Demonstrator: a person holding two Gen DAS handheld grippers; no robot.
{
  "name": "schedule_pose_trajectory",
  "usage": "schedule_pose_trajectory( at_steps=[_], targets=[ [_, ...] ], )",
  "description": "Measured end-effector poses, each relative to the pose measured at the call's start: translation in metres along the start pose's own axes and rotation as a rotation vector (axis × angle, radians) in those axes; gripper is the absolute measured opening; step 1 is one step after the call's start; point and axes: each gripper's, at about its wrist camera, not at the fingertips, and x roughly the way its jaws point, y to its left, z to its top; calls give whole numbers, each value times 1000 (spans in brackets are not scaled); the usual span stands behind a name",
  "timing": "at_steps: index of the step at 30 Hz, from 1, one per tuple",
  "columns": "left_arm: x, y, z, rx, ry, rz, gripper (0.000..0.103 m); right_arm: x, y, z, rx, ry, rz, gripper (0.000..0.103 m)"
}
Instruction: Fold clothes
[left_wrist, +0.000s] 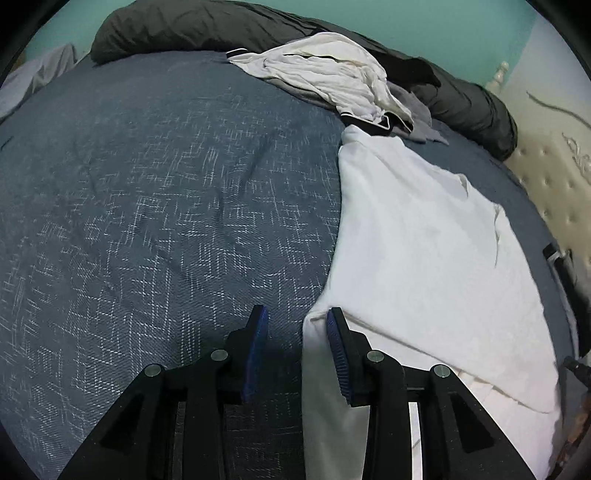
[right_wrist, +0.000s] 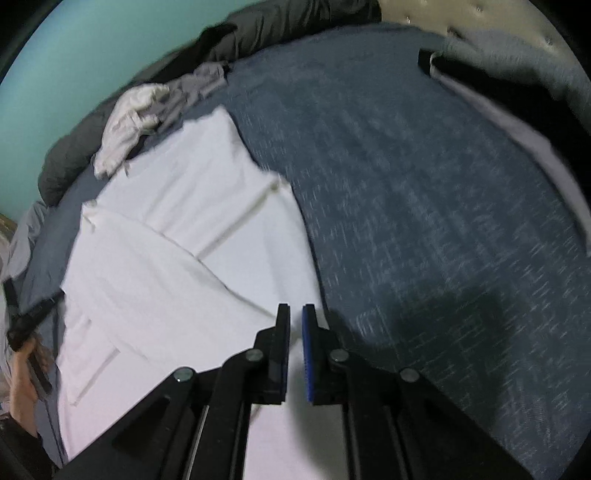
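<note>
A white garment (left_wrist: 424, 240) lies spread flat on the blue bedspread (left_wrist: 166, 203), with one side folded over on itself (right_wrist: 177, 240). My left gripper (left_wrist: 297, 314) hangs low over the garment's near left edge. Its jaws stand apart. The cloth's edge rests against the right pad (left_wrist: 338, 343), while the left pad is clear of it. My right gripper (right_wrist: 295, 310) is at the garment's right edge, where white cloth meets the bedspread (right_wrist: 443, 184). Its jaws are nearly together, with white cloth showing in the thin gap. This view is motion-blurred.
A heap of white and grey clothes (left_wrist: 332, 74) lies beyond the garment, against a dark duvet (left_wrist: 184, 26) along the teal wall. A tufted cream headboard (left_wrist: 546, 177) borders the bed. Grey bedding (right_wrist: 517, 55) sits by it. A person's hand (right_wrist: 22, 373) holds black hardware at the left.
</note>
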Motion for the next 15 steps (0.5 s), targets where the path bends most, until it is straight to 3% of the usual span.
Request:
schedule_pose_trajectory(
  at_steps=[5,12,15],
  targets=[
    [-9,5,2,-44,-13,-28,37,-16,13,12,-9,-81,60,6],
    [-12,-9,23,-86,-18,-121,37,7,23,7,8,-73,186,6],
    [-2,-22,47,-51,-6,-101,37,11,28,4,-6,-69,226,6]
  ],
)
